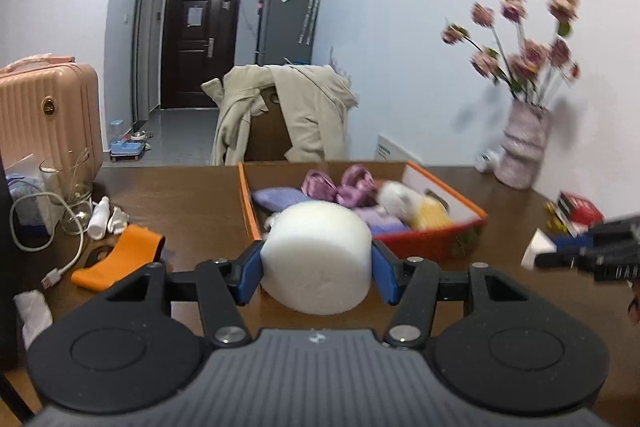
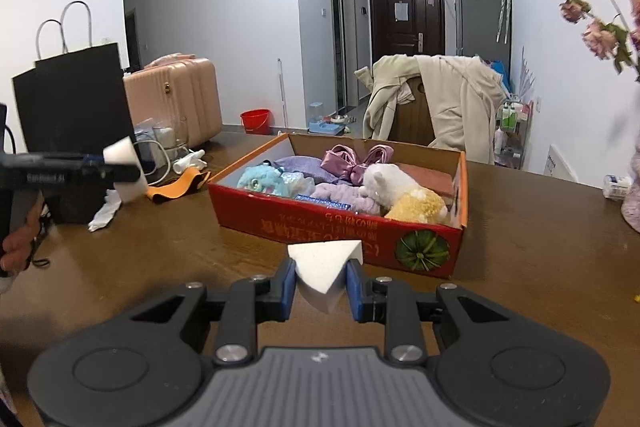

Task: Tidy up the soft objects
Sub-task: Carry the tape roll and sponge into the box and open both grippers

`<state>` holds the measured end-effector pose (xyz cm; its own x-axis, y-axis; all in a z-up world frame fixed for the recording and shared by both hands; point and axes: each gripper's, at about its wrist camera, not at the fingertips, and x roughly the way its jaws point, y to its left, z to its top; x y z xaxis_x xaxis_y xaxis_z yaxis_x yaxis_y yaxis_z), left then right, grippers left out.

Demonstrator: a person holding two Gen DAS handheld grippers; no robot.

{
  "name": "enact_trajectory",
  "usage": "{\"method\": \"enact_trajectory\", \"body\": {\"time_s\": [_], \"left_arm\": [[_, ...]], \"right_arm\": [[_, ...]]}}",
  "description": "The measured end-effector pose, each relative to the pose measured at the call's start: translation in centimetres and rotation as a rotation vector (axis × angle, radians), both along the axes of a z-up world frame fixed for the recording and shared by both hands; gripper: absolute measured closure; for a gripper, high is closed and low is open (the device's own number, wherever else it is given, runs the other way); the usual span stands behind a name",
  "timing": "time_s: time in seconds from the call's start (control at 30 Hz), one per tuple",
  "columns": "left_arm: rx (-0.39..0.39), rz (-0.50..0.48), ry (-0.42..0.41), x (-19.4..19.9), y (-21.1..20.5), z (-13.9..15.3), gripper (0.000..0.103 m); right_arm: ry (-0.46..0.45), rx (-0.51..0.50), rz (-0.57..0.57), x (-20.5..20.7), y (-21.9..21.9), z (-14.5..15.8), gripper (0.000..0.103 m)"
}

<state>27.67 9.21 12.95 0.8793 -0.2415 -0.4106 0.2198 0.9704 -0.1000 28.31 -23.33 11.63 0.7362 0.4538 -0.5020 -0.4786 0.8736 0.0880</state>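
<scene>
The brown table carries a red box with plush toys and a pink bow inside. The left gripper pinches a white foam cylinder between its blue pads, above the table and in front of the box. The right gripper pinches a white foam wedge just before the box's near wall. An orange band lies left of the box.

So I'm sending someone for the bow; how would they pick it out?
On the wooden table stands a red cardboard box of soft toys. At its far side lies the bow: shiny pinkish-purple satin, where its neighbours are fluffy plush.
</scene>
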Motion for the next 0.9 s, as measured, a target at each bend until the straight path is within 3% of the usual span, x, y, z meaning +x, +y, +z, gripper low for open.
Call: {"method": "enact_trajectory", "body": {"time_s": [0.27, 0.4, 0.57, 0.6, 0.63, 0.7, 0.8, 0.9], "left_arm": [[-0.004, 0.01, 0.05, 11.0, -0.6, 0.0, 0.046], [0.04, -0.002, 0.094, 16.0, -1.6, -1.9, 0.044], [0.101, -0.001, 0.132, 20.7, -2.6, -5.8, 0.043], [0.099, -0.009, 0.15, 21.3, -2.6, -6.7, 0.041], [0.123, -0.031, 0.095, 21.2, -2.7, -7.4, 0.035], [0.204, -0.057, 0.03, 20.3, -3.7, -8.3, 0.032], [0.153, -0.047, -0.017, 19.6, -3.2, -8.9, 0.027], [0.178, -0.027, -0.103, 18.6, -3.6, -9.9, 0.027]], "right_arm": [[0.023, 0.074, -0.045, 9.3, 1.1, 0.0, 0.076], [0.08, 0.075, -0.043, 14.4, 2.2, -1.5, 0.075], [0.134, -0.003, -0.039, 18.8, 4.2, -5.3, 0.071], [0.114, 0.004, -0.051, 19.2, 4.2, -5.9, 0.071], [0.102, -0.002, -0.055, 19.6, 4.2, -6.3, 0.068], [0.105, 0.01, -0.039, 20.1, 4.2, -7.4, 0.064], [0.012, 0.048, -0.034, 18.9, 3.9, -8.7, 0.063], [0.0, 0.073, -0.025, 18.8, 3.6, -8.9, 0.062]]}}
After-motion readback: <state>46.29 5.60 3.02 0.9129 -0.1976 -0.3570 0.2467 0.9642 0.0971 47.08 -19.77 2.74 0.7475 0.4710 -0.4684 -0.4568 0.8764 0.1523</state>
